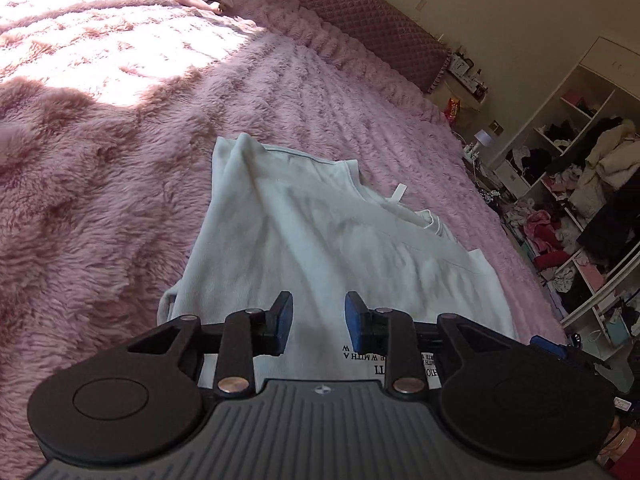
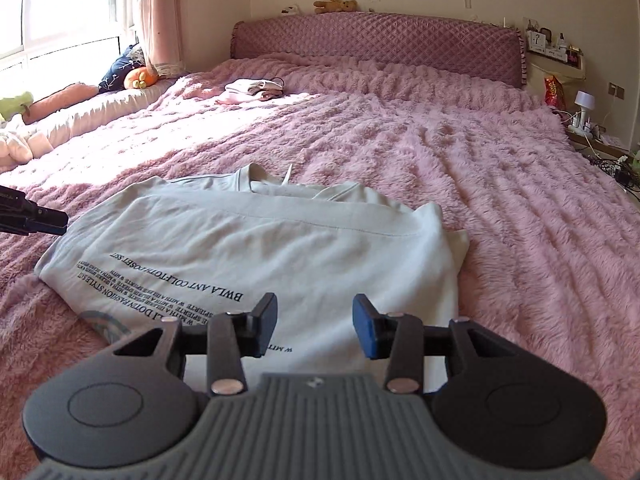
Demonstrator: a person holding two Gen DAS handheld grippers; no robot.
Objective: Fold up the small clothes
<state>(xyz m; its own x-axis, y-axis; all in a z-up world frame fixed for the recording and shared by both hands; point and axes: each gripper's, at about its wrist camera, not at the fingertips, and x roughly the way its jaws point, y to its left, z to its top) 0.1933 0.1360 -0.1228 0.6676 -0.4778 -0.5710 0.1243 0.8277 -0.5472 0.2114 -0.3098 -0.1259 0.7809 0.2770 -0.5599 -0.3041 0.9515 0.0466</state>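
Jaws of the left gripper (image 1: pixel 318 322) and right gripper (image 2: pixel 315 326) stood apart, empty, above the folded white T-shirt (image 2: pixel 256 248) on the pink blanket (image 2: pixel 500 208).

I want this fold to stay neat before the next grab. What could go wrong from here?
1. Both grippers, left and right, are open with nothing between the fingers, so the folded t-shirt lies unheld and may spring open.
2. The fluffy pink blanket could get pinched along with an edge.
3. The rumpled far sleeve may fold crooked.

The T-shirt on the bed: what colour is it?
The T-shirt is pale grey-white with black printed lettering, clearest in the right wrist view.
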